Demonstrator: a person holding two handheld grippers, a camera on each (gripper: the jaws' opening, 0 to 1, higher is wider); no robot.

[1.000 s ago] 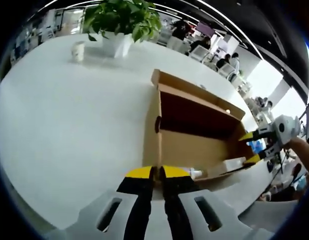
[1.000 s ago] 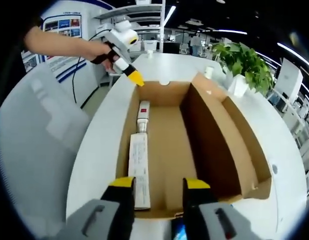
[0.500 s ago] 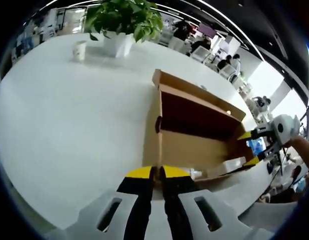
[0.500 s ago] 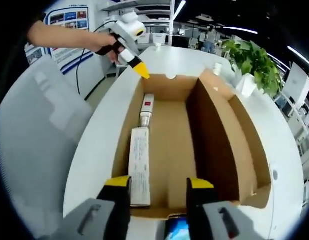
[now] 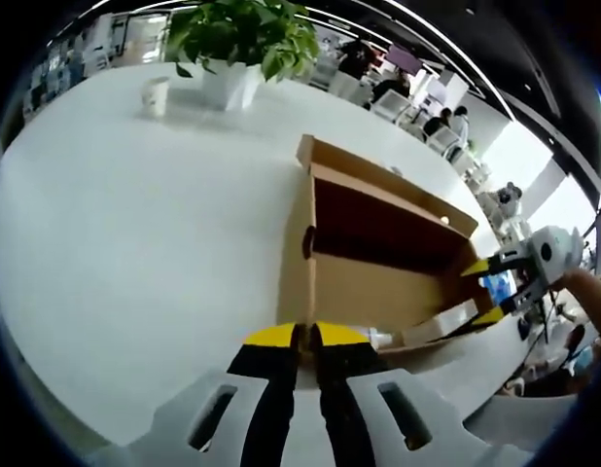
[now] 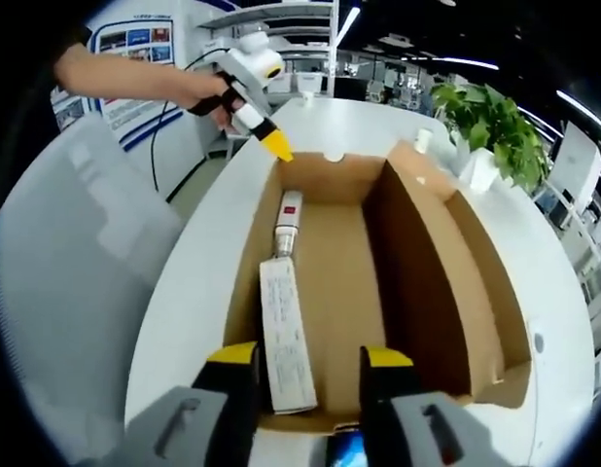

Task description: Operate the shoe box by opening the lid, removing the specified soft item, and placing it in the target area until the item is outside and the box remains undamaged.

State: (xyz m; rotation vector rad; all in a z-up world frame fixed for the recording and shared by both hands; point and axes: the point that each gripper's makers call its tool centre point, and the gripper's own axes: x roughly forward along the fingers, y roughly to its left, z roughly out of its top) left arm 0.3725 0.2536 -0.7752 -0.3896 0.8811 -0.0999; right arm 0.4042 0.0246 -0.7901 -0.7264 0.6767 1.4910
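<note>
- Right gripper view: my right gripper (image 6: 305,358) hangs over the near end of the open shoe box (image 6: 427,282), jaws parted with clear space between the yellow tips and nothing held.
- Inside the box a long white tube (image 6: 286,326) lies along the left wall on the cardboard floor, its cap end pointing to the far end wall. Against half a second ago its flat near end sits closer to my jaw tips and the tube looks angled slightly toward the box's middle; the whole view has shifted too, so I cannot tell whether the tube itself moved.
- At the far left corner of the box my left gripper (image 6: 274,146) is held in a hand (image 6: 208,92), its yellow tip just outside the rim, much as before.
- Left gripper view: the left gripper (image 5: 304,336) has its jaws pressed together at the near end wall of the box, empty, unchanged from the earlier frames.
- The box sits near the edge of the white tabletop (image 5: 135,224); a potted plant (image 5: 237,44) and a paper cup (image 5: 155,97) stand at the far edge.
</note>
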